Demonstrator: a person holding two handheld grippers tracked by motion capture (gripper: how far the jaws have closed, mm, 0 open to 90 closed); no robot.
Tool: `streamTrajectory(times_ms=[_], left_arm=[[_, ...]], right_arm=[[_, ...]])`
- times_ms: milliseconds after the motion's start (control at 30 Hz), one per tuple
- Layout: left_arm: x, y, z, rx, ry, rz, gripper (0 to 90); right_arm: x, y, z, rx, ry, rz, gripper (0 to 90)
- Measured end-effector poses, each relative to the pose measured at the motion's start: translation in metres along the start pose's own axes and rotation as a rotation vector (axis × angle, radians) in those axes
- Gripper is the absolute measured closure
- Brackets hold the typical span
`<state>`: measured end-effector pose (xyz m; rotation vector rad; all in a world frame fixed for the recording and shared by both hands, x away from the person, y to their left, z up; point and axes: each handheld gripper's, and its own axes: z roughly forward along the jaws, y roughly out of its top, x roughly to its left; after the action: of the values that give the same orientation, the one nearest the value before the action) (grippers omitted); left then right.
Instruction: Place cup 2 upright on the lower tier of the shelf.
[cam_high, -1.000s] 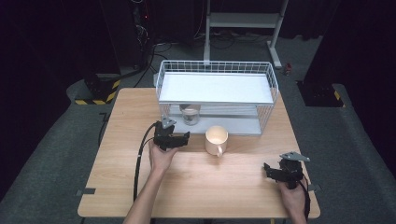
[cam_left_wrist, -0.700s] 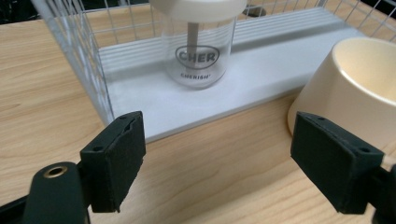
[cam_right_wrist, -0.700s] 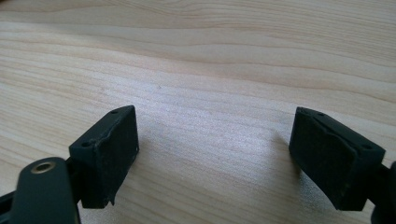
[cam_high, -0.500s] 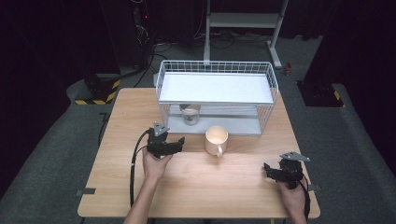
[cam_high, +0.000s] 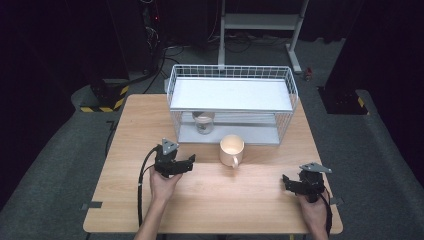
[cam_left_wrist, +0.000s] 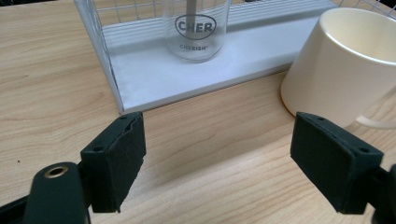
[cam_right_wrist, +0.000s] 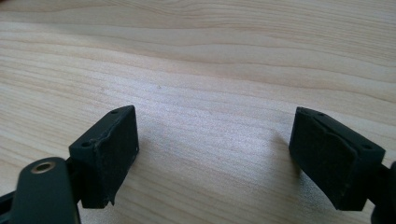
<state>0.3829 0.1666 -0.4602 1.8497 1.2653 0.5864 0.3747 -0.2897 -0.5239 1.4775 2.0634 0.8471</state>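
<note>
Ahead of the left gripper (cam_high: 186, 161) and a little to the right of its jaws stands the cream mug (cam_high: 231, 149), upright on the table (cam_high: 215, 200), mouth up, its long axis vertical. In the left gripper view the mug (cam_left_wrist: 348, 60) sits just beyond the right jaw, near it but apart, and its handle (cam_left_wrist: 373, 122) curves out on the side facing that jaw; in the high view the handle (cam_high: 233, 161) points toward the person's edge of the table. The left jaws stand wide apart with only bare wood between them, holding nothing.

Beyond the gap between those jaws is the white wire rack (cam_high: 232, 105), its lower shelf (cam_left_wrist: 196, 70) resting on the table. A clear glass (cam_left_wrist: 198, 28) printed with letters stands upright on that shelf, straight ahead of the jaws and well behind the rack's front edge. The mug stands just outside the rack's front, close to it.

Open wood lies between the left jaws and the mug, and a broad free stretch runs from the mug toward the near edge.

The right gripper (cam_high: 290, 183) is held near the table's near right corner, well apart from the mug. Its jaws also gape wide over plain wood in the right gripper view, gripping nothing.
</note>
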Motion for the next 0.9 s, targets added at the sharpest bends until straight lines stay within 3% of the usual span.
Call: streamTrajectory(times_ms=[467,700,900], left_arm=[[-0.003,-0.025,-0.013,-0.007,0.005,-0.034,18.4],[-0.005,-0.036,-0.017,-0.014,0.026,-0.02,18.5],[-0.002,-0.048,-0.016,0.0,0.028,-0.051,18.4]], right_arm=[[0.0,0.0,0.0,0.0,0.0,0.0,15.8],[0.0,0.0,0.0,0.0,0.001,-0.001,15.9],[0.0,0.0,0.0,0.0,0.001,-0.001,15.9]])
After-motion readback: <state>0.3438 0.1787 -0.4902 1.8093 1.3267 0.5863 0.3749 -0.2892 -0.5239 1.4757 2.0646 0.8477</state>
